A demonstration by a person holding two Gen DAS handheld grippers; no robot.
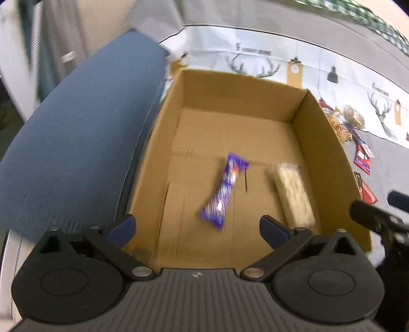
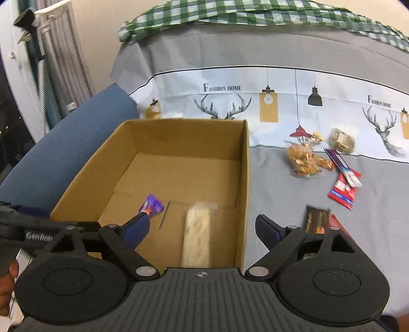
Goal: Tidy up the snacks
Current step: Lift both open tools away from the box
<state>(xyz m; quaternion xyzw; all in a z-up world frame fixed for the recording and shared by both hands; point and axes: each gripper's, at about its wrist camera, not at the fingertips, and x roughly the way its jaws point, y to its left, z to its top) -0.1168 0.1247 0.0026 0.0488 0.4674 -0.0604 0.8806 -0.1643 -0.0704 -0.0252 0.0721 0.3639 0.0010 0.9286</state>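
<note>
An open cardboard box (image 1: 240, 97) (image 2: 245, 158) stands on the table. Inside it lie a purple-wrapped bar (image 1: 223, 190) (image 2: 151, 206) and a pale bar in clear wrap (image 1: 294, 195) (image 2: 198, 235), both blurred. My left gripper (image 1: 198, 227) hovers over the box's near side, open, the purple bar below its jaws and not touched. My right gripper (image 2: 202, 228) is open over the box's right wall, the pale bar beneath it and free. More snacks lie on the cloth to the right: a clear bag of golden pieces (image 2: 303, 159), a round pale snack (image 2: 342, 140), red packets (image 2: 342, 192) and a dark bar (image 2: 317, 219).
A blue padded seat back (image 1: 76, 143) (image 2: 64, 153) runs along the box's left side. The grey and white printed tablecloth (image 2: 281, 194) covers the table. A green checked cloth (image 2: 255, 12) lies at the far edge. The other gripper shows at the right edge (image 1: 378, 217) and at the left edge (image 2: 25, 229).
</note>
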